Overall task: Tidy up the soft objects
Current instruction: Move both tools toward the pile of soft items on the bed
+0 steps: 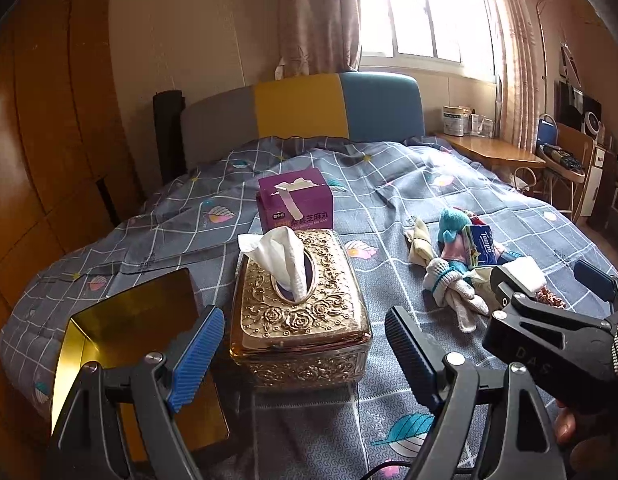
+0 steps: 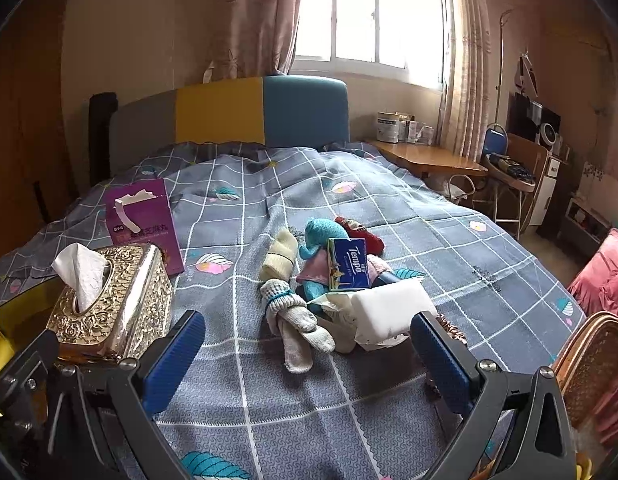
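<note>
Left wrist view: left tongs [image 1: 305,354] spread wide and empty over the bed [image 1: 389,184], framing the gold tissue box [image 1: 299,312].
Right wrist view: right tongs [image 2: 309,354] released, empty; soft pile [image 2: 329,280] lies mid-bed just ahead.

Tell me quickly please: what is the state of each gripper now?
Left gripper: open, holding nothing, above the bed in front of the gold tissue box.
Right gripper: open, holding nothing, facing the pile of soft things.
</note>
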Tool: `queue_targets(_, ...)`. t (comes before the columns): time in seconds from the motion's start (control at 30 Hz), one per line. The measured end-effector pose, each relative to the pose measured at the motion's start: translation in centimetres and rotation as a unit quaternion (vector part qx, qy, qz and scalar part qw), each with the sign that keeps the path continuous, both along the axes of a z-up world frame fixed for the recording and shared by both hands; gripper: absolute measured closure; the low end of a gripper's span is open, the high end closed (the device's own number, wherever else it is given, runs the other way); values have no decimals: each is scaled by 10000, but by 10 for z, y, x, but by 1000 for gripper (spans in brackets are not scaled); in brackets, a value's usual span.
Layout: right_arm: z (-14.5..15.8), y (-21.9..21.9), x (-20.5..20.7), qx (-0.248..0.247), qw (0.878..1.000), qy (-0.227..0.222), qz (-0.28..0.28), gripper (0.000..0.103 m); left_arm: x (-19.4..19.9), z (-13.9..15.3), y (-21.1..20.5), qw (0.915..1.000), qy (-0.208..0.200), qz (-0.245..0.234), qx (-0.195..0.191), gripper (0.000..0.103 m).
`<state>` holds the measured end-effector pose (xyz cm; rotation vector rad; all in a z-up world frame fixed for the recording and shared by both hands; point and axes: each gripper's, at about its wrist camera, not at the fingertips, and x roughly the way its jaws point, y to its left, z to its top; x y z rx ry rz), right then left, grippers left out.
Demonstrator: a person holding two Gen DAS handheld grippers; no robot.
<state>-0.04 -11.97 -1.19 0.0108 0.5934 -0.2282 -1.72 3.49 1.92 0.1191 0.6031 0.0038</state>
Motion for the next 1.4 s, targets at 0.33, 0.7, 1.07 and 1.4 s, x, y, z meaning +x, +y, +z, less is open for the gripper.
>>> queue_targets(0.33, 0, 2, 2, -21, 10000, 11, 17, 0, 0, -2, 7, 10000, 14, 79, -20, 19)
queue_targets(0.7, -3, 4, 5, 2, 10000, 26, 81, 0, 4, -4, 14, 9998, 88, 158, -71, 19)
queue_targets(1.07, -3, 2, 10, 44, 9999, 7, 131, 0, 6, -5, 16, 9997, 128, 170, -82, 19)
queue_targets(1.4, -2, -10, 11, 112, 9999, -4, 17, 0, 5, -7, 10, 9998, 181, 49, -58, 19)
